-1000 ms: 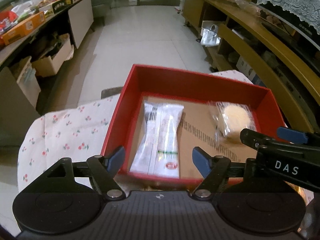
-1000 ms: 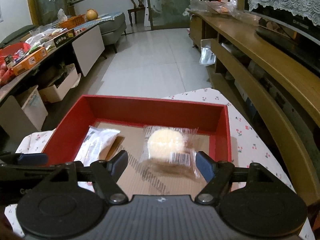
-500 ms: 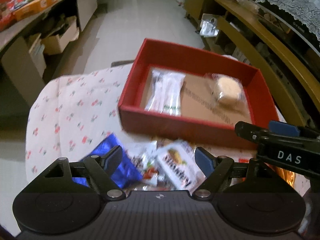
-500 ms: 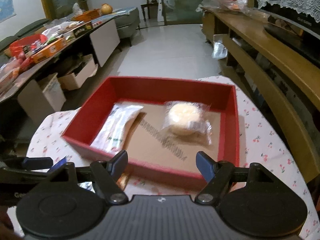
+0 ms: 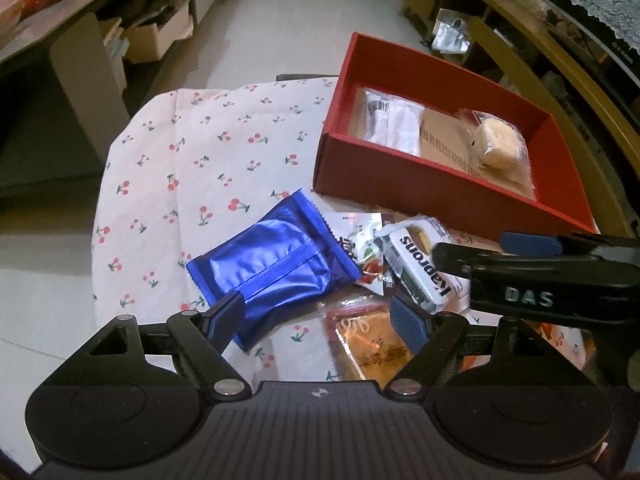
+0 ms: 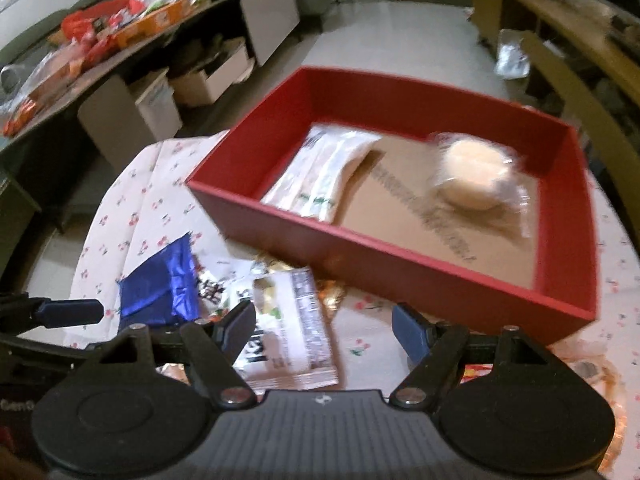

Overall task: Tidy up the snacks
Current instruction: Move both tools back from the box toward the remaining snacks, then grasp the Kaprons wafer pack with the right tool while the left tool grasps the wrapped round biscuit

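Observation:
A red box point(image 5: 400, 172) stands on the cherry-print tablecloth point(image 5: 208, 148). It holds a long white packet point(image 5: 394, 124) and a round cake in clear wrap point(image 5: 496, 144). In front of the box lies a pile of loose snacks: a blue foil packet point(image 5: 276, 268), a white "Kaprons" packet point(image 5: 420, 264), a small white and red packet point(image 5: 362, 248) and an orange packet point(image 5: 372, 344). My left gripper point(image 5: 316, 316) hovers open above the blue and orange packets, gripping nothing. My right gripper point(image 6: 324, 322) is open over the white packet point(image 6: 288, 328), its jaws empty.
The cloth-covered table is small and round, with its edge close on the left point(image 5: 100, 216). A long counter with cardboard boxes point(image 5: 156, 36) under it runs along the left. Wooden shelving point(image 5: 560, 80) lines the right. Pale tiled floor point(image 5: 296, 12) lies beyond.
Both grippers have drawn back from over the red box toward the table's near side. The pile of loose snacks has come into view under them. The box contents have not moved.

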### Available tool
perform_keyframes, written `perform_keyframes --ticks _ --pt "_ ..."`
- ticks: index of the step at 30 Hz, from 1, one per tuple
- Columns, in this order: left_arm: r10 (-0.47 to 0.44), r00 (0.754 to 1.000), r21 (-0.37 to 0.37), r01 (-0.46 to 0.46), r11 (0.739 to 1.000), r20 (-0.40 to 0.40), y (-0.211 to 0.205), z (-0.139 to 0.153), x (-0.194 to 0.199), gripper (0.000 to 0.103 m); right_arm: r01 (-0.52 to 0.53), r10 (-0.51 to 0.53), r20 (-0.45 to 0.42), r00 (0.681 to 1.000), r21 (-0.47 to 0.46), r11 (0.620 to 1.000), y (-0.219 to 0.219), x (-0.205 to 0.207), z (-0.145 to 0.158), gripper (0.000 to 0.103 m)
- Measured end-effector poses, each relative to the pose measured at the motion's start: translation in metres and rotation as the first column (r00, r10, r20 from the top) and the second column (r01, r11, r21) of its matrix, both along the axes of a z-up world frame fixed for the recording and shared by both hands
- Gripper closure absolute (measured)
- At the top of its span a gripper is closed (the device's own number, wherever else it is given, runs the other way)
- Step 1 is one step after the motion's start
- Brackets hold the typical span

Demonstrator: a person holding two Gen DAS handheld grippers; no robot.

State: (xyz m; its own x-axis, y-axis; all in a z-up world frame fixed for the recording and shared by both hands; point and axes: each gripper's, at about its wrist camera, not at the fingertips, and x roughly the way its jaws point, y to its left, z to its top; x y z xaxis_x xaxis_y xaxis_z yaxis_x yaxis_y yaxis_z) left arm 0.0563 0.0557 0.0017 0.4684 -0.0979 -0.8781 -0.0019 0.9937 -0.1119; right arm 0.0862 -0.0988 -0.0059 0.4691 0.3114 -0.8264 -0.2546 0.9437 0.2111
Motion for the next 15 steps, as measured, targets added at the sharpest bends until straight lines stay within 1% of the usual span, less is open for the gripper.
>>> perform_keyframes --ticks 2,5,6,8,9,10,12,15 --pt "-0.007 1.000 -0.016 0.007 1.000 -0.010 0.001 -0.001 -0.001 0.018 -0.020 0.020 -0.012 1.000 -0.001 1.000 0.007 0.004 -0.005 0.019" --pt "-0.020 0.999 -0.024 0.020 1.000 -0.026 -0.001 -0.004 -0.002 0.018 -0.045 0.044 -0.026 0.999 -0.033 0.998 0.016 0.010 -0.016 0.019" --pt "-0.027 0.999 -0.027 0.026 0.999 -0.030 -0.003 -0.004 -0.002 0.018 -0.050 0.049 -0.026 0.998 -0.026 0.998 0.016 0.010 -0.016 0.021" --pt "-0.042 0.998 -0.030 0.041 0.999 -0.035 -0.006 -0.006 -0.002 0.017 -0.067 0.067 -0.030 0.997 0.007 0.998 0.015 0.009 -0.014 0.035" --pt "-0.048 0.998 -0.029 0.047 0.998 -0.039 -0.008 -0.007 -0.003 0.016 -0.074 0.074 -0.034 0.997 0.022 0.997 0.014 0.008 -0.012 0.046" --pt "-0.054 0.998 -0.026 0.052 0.998 -0.044 -0.010 -0.009 -0.003 0.016 -0.073 0.073 -0.028 0.997 0.011 0.997 0.013 0.006 -0.010 0.052" --pt "-0.061 0.996 -0.019 0.060 0.998 -0.062 -0.014 -0.013 -0.003 0.016 -0.075 0.075 -0.017 0.997 -0.014 0.997 0.011 0.002 -0.008 0.057" --pt "-0.071 0.994 -0.028 0.068 0.997 -0.089 -0.016 -0.020 -0.003 0.016 -0.072 0.072 -0.029 0.997 -0.018 0.997 0.003 -0.001 -0.007 0.064"
